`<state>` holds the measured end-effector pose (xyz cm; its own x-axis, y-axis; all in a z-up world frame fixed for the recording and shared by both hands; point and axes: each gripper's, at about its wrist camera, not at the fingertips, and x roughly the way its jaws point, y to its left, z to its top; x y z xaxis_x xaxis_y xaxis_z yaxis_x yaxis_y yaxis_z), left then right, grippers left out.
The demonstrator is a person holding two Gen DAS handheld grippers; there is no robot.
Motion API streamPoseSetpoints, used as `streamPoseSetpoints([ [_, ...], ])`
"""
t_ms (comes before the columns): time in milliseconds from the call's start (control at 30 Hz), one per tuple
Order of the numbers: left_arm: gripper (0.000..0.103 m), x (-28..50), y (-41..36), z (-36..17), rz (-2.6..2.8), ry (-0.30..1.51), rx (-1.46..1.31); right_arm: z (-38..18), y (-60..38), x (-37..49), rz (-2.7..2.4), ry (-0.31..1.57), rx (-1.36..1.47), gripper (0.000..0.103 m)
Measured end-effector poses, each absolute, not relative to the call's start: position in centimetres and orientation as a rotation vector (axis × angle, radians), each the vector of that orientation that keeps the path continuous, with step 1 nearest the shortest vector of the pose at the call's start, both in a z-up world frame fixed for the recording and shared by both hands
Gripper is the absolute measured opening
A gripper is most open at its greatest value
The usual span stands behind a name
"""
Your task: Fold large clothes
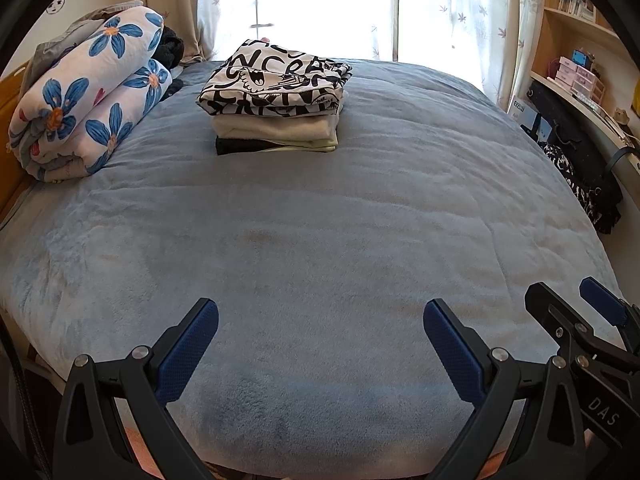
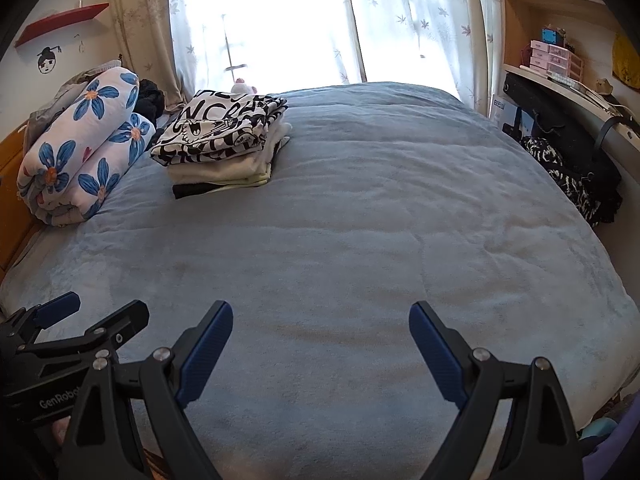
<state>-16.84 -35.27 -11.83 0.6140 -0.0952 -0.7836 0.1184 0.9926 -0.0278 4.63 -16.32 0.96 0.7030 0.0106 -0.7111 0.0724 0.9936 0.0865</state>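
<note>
Both the left gripper and the right gripper hover with jaws spread wide and nothing between them, low in frame over the bare blue blanket. The stack of folded clothes sits upper centre in the left view — upper left in the right. Likely next: fetch another garment — the dark patterned one at right seems the nearest candidate — and spread it flat before folding.

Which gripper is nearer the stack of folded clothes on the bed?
Left, slightly. The left gripper faces the stack of folded clothes almost straight ahead; from the right gripper the stack sits off to the left. Both are open and far from it.
</note>
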Motion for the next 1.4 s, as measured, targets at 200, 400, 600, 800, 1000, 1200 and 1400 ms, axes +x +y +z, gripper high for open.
streamPoseSetpoints([
  [200,0.101,-17.4,-35.6,-11.9,-0.126,0.894,0.027,0.1,-16.5,4.6,-0.054,0.808,0.109,0.090],
  [400,0.101,-17.4,-35.8,-11.9,-0.124,0.897,0.025,0.3,-16.6,4.5,-0.056,0.801,0.104,0.090],
  [600,0.101,-17.5,-36.0,-11.9,-0.122,0.896,0.028,0.4,-16.6,4.4,-0.055,0.804,0.107,0.090],
  [800,0.101,-17.5,-36.0,-12.0,-0.122,0.897,0.029,0.4,-16.7,4.5,-0.055,0.804,0.106,0.090],
  [1000,0.101,-17.6,-36.0,-11.9,-0.118,0.893,0.032,0.5,-16.7,4.4,-0.057,0.806,0.104,0.090],
  [1200,0.102,-17.9,-36.0,-12.1,-0.112,0.891,0.034,0.4,-16.6,4.5,-0.057,0.805,0.104,0.090],
  [1400,0.102,-17.7,-35.7,-12.3,-0.114,0.909,0.027,0.4,-16.6,4.5,-0.058,0.806,0.104,0.090],
])
